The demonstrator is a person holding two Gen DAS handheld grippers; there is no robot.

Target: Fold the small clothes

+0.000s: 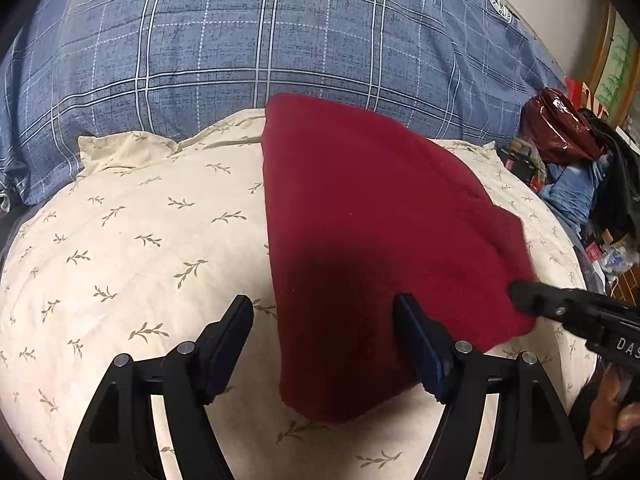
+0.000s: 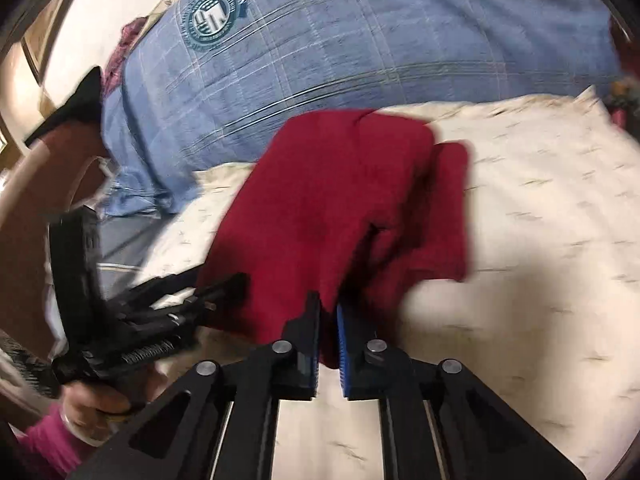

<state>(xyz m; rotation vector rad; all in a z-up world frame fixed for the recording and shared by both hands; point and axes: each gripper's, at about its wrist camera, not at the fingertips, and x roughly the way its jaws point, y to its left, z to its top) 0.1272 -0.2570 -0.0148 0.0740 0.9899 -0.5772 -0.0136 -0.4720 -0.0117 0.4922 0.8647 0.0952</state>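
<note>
My right tongs (image 2: pixel 328 312) clench the near corner of the dark red fleece garment (image 1: pixel 360 240) on the cream leaf-print pillow (image 1: pixel 140 240); left tongs (image 1: pixel 324 308) gape, its long axis toward twelve o'clock.

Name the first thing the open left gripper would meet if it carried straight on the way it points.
Most likely the dark red fleece cloth lying on the cream leaf-print pillow. The left gripper points down at its near edge; depth is uncertain.
</note>
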